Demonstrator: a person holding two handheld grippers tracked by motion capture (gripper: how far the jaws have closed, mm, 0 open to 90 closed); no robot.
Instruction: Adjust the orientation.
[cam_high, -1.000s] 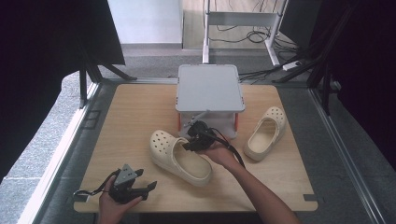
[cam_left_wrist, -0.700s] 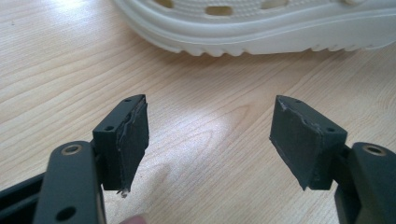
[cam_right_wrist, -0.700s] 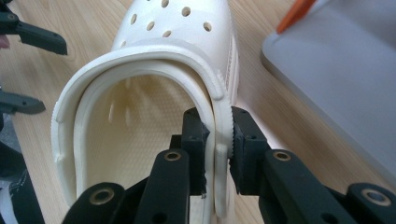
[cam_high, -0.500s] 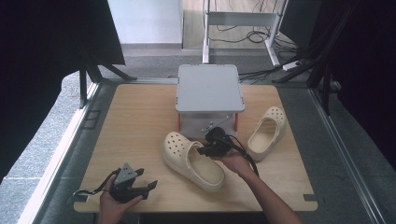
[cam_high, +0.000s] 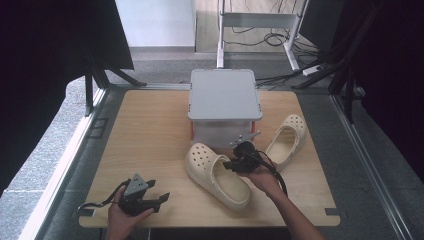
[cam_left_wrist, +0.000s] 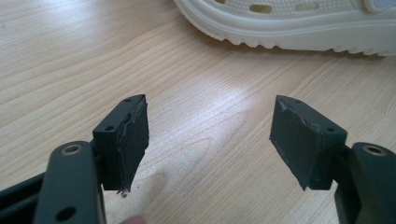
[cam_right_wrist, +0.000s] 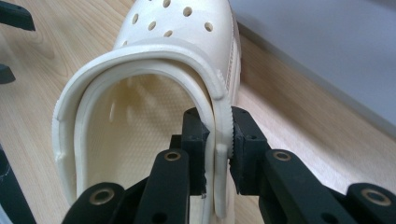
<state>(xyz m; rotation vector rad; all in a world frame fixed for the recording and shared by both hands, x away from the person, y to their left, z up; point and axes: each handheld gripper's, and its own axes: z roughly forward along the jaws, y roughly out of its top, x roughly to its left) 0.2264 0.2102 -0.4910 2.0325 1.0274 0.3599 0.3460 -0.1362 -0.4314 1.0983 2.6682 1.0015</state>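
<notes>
A cream clog (cam_high: 216, 172) lies on the wooden table (cam_high: 150, 130) in front of the grey box (cam_high: 224, 100). My right gripper (cam_high: 239, 163) is shut on that clog's side wall (cam_right_wrist: 218, 140), one pad inside the shoe and one outside. A second cream clog (cam_high: 286, 139) lies to the right of the box. My left gripper (cam_high: 159, 200) rests near the table's front left edge, held by a hand, with its jaws wide apart and nothing between its pads (cam_left_wrist: 128, 135). The gripped clog's sole (cam_left_wrist: 299, 28) shows at the top of the left gripper view.
The grey box stands at the back middle of the table on red legs. Dark curtains hang at both sides, and a metal frame with cables (cam_high: 260, 25) stands on the floor behind. Bare wood lies at the left (cam_high: 140, 150).
My right gripper has dragged the near clog to the right, toward the second clog, and turned it a little. The left gripper has stayed in place.
</notes>
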